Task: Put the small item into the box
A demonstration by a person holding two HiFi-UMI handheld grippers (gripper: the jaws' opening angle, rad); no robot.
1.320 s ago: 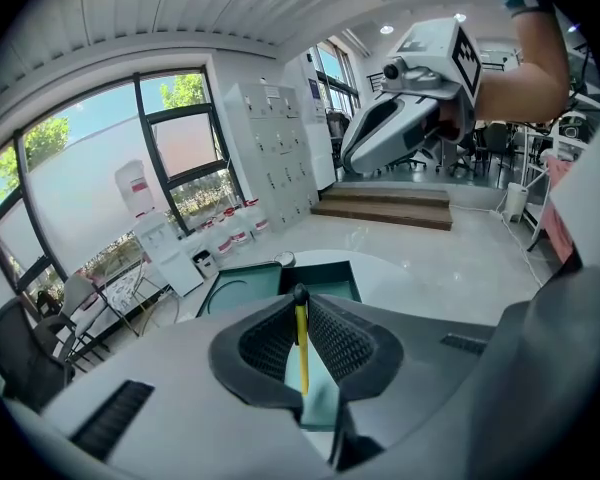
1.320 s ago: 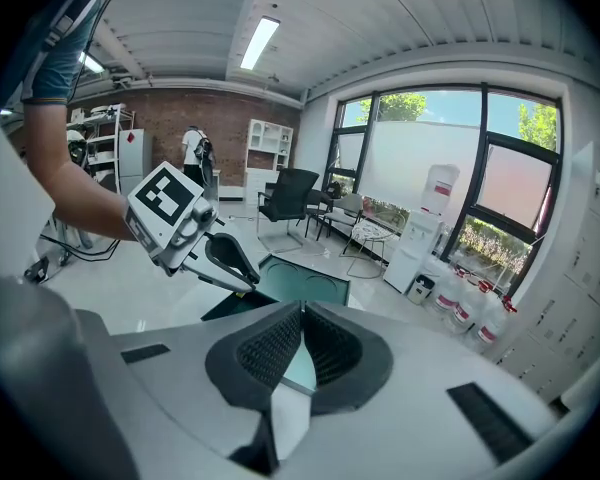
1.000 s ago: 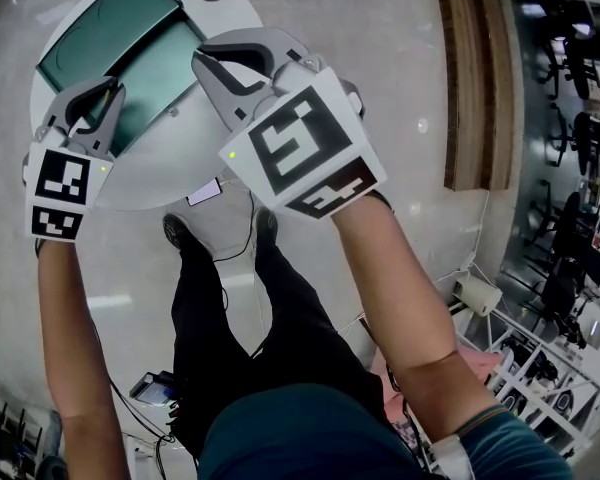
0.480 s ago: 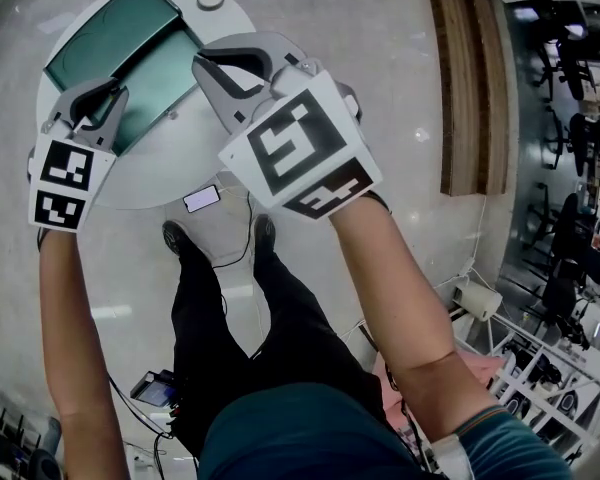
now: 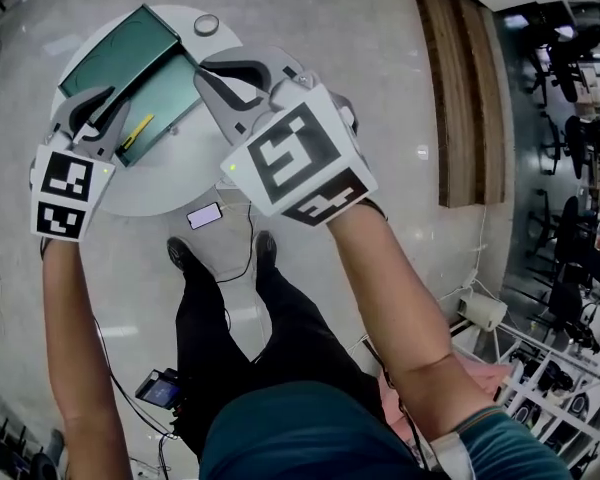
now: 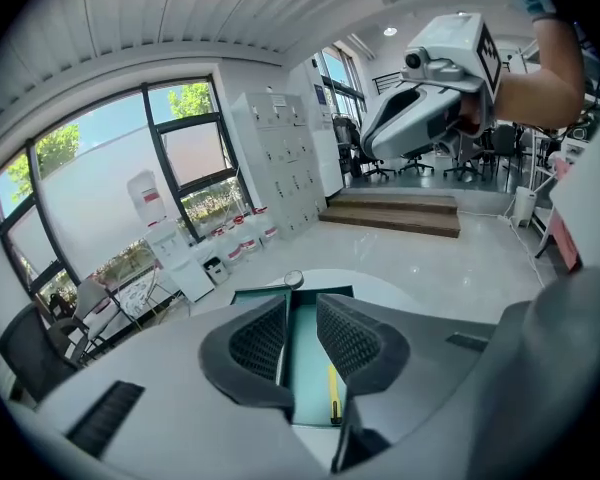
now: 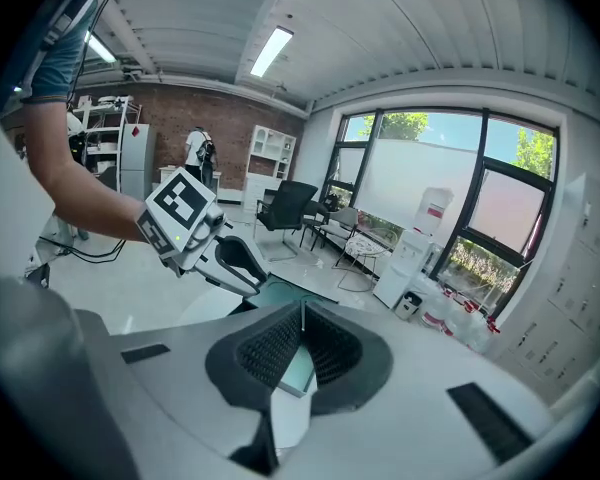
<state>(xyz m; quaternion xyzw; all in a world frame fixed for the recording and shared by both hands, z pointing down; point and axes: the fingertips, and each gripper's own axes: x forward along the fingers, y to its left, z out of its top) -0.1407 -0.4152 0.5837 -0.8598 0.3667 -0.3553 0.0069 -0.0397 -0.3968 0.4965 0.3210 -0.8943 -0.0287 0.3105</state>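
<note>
We are holding both grippers above a round white table. An open teal box is lying on it, with a small ring-shaped roll just beyond the box. The small item, a slim yellow stick, is resting on the teal surface of the box's near half, close to its near edge. We cannot tell whether that half is the base or the lid.

The left gripper is hovering over that near edge with its jaws spread a little and nothing between them. Through the gap we are seeing the yellow stick below, beside the right-hand jaw. The right gripper is hanging higher over the box with its jaw tips pressed together and empty.

We are judging the stick to be light and stiff, probably smooth enough to roll or slip. We would take it across its narrow width near the middle, so that it stays level in the pads.
</note>
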